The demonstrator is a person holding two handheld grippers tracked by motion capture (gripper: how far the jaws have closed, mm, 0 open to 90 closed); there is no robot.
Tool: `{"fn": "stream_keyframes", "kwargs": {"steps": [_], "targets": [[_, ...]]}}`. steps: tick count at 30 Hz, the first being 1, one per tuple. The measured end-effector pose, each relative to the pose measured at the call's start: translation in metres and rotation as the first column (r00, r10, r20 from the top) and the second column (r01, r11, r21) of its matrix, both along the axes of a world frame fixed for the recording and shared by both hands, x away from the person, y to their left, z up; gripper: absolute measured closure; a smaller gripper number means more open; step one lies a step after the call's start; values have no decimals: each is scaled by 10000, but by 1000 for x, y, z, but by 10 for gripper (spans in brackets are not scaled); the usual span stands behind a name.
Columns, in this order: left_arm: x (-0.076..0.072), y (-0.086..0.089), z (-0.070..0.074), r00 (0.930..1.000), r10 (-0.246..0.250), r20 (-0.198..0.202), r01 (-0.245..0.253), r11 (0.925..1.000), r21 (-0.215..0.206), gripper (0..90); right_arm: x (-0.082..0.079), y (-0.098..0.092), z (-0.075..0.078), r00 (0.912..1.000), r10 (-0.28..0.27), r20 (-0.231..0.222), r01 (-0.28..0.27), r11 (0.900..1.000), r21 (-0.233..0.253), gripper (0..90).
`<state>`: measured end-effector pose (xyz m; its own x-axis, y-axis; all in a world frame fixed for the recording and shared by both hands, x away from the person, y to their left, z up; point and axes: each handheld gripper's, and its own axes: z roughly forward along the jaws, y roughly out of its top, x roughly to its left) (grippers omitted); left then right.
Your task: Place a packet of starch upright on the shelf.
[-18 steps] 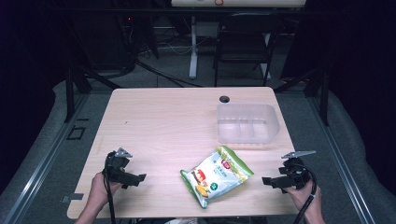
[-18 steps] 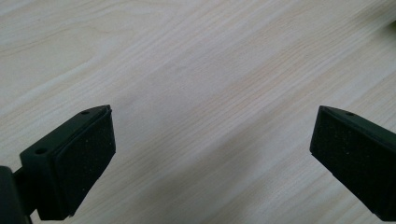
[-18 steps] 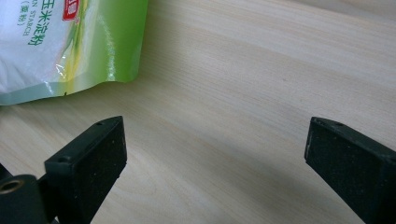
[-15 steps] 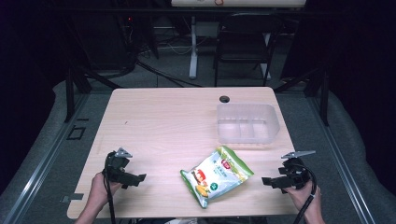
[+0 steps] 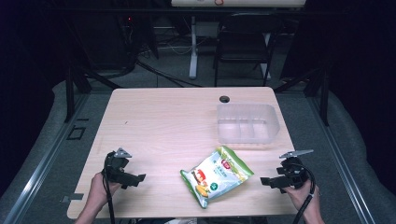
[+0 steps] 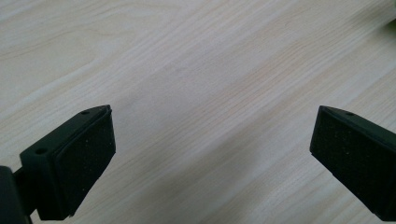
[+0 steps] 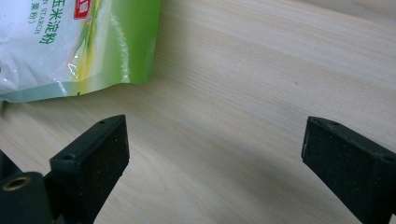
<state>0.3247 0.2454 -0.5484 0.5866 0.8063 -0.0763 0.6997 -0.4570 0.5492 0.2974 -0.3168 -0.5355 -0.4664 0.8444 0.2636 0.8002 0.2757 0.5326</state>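
A green and white starch bag (image 5: 217,175) lies flat on the wooden table (image 5: 177,121) near its front edge. Its lower corner shows at the upper left of the right gripper view (image 7: 74,42). My left gripper (image 5: 136,178) rests at the front left of the table, open, with bare wood between its jaws (image 6: 212,140). My right gripper (image 5: 266,181) sits at the front right, a short way right of the bag, open and holding nothing (image 7: 215,154). Both point inward toward the bag.
A clear plastic container (image 5: 247,123) with inner compartments stands at the back right of the table. A small black round object (image 5: 224,99) sits just behind it near the far edge. A chair (image 5: 243,42) and desk legs stand beyond the table.
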Motion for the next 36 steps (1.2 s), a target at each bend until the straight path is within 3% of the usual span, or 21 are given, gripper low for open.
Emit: {"fn": "stream_keyframes", "kwargs": {"steps": [15, 36], "targets": [[0, -1, -1, 10000, -68, 3, 68, 10000, 55, 2, 3, 4, 12, 9997, 118, 215, -123, 9996, 249, 86], [0, -4, -2, 9999, -108, -54, 109, 9999, 120, 2, 20, 39, 23, 9932, 1157, 157, -1161, 9927, 311, 81]]}}
